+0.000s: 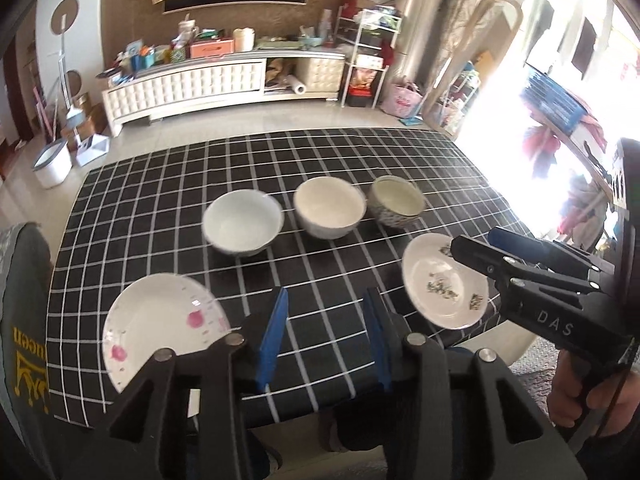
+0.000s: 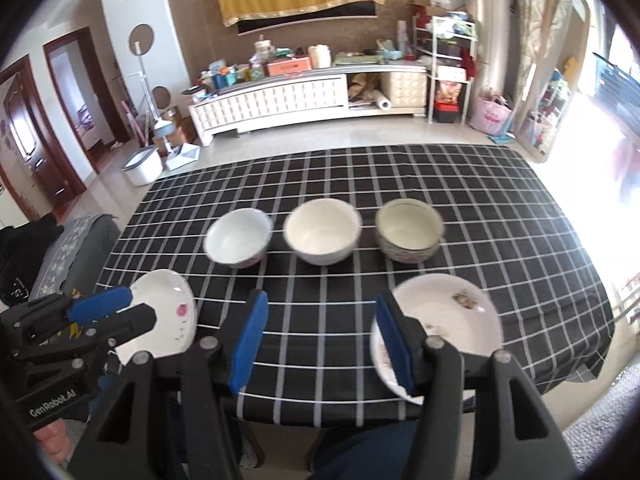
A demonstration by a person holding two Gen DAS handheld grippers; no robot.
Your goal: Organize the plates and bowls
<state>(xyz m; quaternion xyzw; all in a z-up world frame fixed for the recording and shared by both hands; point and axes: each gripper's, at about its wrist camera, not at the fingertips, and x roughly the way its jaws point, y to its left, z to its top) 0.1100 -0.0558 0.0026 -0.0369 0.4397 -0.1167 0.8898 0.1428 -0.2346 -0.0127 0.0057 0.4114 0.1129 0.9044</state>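
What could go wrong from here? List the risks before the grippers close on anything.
1. The right plate lies at the table's near edge; a sideways nudge from the open right gripper might push it off.
2. The left plate also sits near that edge, beside the open left gripper.
3. The three bowls stand close in a row; lifting the middle one could knock its neighbours.

My worktop [image 2: 520,216] wears a black checked cloth. Mid-frame sit three bowls in a row: pale-blue bowl [image 2: 238,242], cream bowl [image 2: 322,230], patterned bowl [image 2: 408,228]. Lower left lies a pink-flowered plate [image 2: 168,312], lower right a grey-flowered plate [image 2: 448,320].
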